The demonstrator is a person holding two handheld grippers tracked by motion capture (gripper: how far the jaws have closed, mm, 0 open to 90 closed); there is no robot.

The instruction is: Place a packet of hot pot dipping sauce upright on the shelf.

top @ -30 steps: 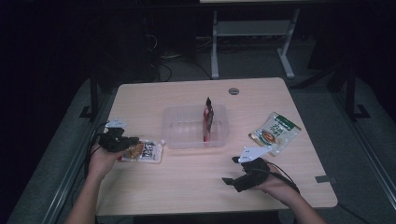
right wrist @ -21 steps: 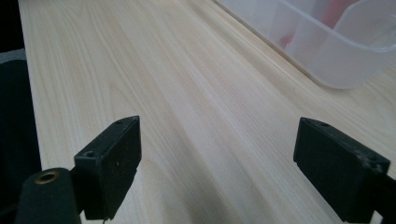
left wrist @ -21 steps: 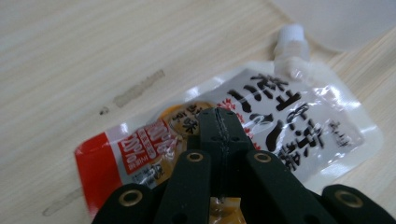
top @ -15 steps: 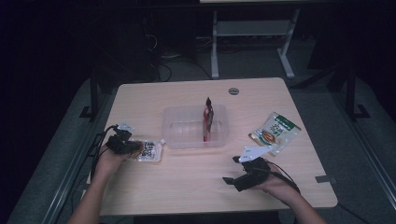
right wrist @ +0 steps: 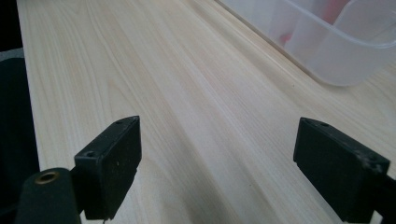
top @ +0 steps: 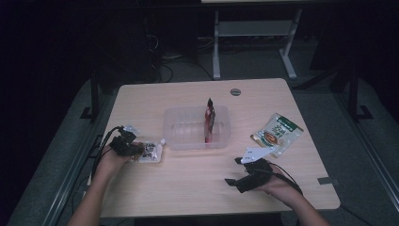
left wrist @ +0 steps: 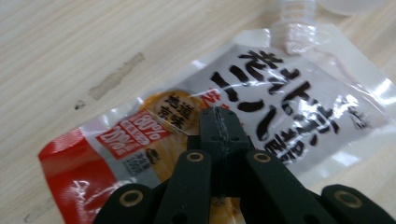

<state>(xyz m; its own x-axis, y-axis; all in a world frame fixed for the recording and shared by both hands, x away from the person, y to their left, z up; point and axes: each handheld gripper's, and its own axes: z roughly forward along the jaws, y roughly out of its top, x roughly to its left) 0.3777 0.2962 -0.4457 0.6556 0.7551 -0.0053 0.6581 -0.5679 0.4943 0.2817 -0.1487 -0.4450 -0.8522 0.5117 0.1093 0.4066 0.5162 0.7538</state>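
A spouted pouch (top: 153, 151) with red, orange and black print lies flat near the table's left edge. My left gripper (top: 136, 151) points down at it with its jaws together. In the left gripper view the shut tips (left wrist: 219, 116) sit over the middle of the pouch (left wrist: 299, 93); I cannot tell whether they touch it or pinch any film. My right gripper (top: 232, 171) rests low over the bare front right of the table. Its jaws (right wrist: 217, 158) stand wide apart with nothing between them.
A clear plastic bin (top: 171, 136) stands mid-table with a red packet (top: 209, 117) upright inside; its corner (right wrist: 336, 51) lies ahead of the right gripper. A green snack bag (top: 277, 134) lies at the right, and a small white wrapper (top: 129, 128) lies behind the left hand.
The left hand has shifted slightly right, bringing its shut gripper over the pouch. The right hand has stayed put.
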